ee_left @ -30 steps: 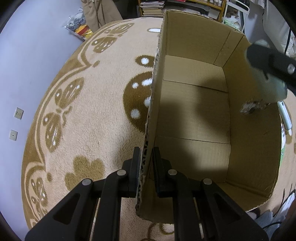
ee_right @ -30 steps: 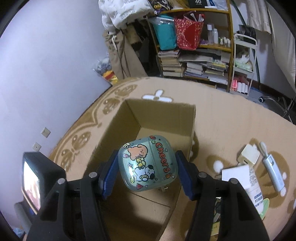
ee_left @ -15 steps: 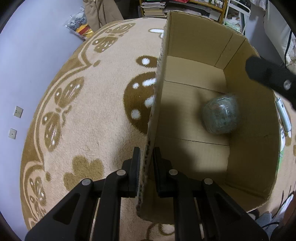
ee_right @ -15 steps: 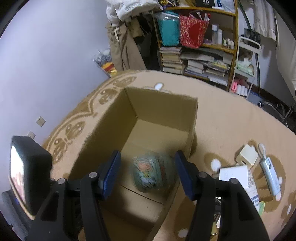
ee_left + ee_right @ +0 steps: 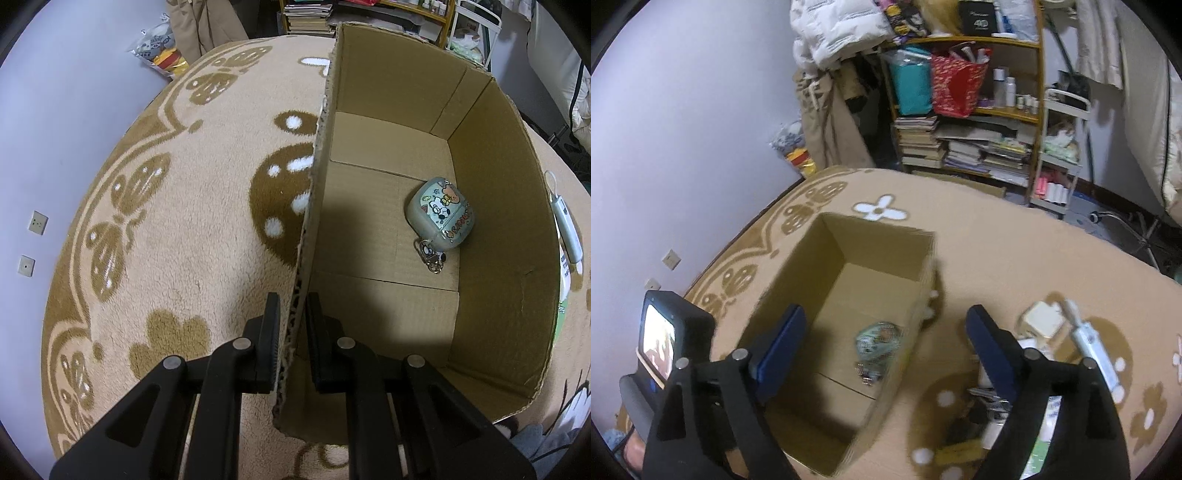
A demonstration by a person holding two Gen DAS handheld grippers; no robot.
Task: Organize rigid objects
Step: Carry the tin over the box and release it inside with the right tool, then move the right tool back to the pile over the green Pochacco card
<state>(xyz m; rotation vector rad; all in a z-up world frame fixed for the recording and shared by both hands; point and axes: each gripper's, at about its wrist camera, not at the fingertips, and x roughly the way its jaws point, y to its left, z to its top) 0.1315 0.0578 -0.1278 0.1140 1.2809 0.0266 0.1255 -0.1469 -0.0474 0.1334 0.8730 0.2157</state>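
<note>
1. Left wrist view: A soft tan rug point(image 5: 184, 206) with brown butterfly shapes is seen on the floor, with a pale wall behind it. A cardboard box point(image 5: 498, 206) is stood on the rug. Its near wall is pinched tight by the left gripper point(image 5: 292, 341), so the box is held steady. A small rounded case point(image 5: 440, 212) with cartoon stickers is lying on the box floor, close to the far side wall. A little key ring point(image 5: 431, 256) is joined to it.

2. The case is judged to be hard, light and a bit slippery. It is best held across its two flat sides, not by the ring.

3. Right wrist view: A full bookshelf point(image 5: 975, 110) is seen behind the rug. The right gripper point(image 5: 886, 345) is held above the box, and its jaws have just been opening wide. Nothing is pressed between them. The case is seen blurry down in the box. A white block point(image 5: 1043, 319) and a white stick-shaped thing point(image 5: 1091, 350) are lying on the rug beside the box.
</note>
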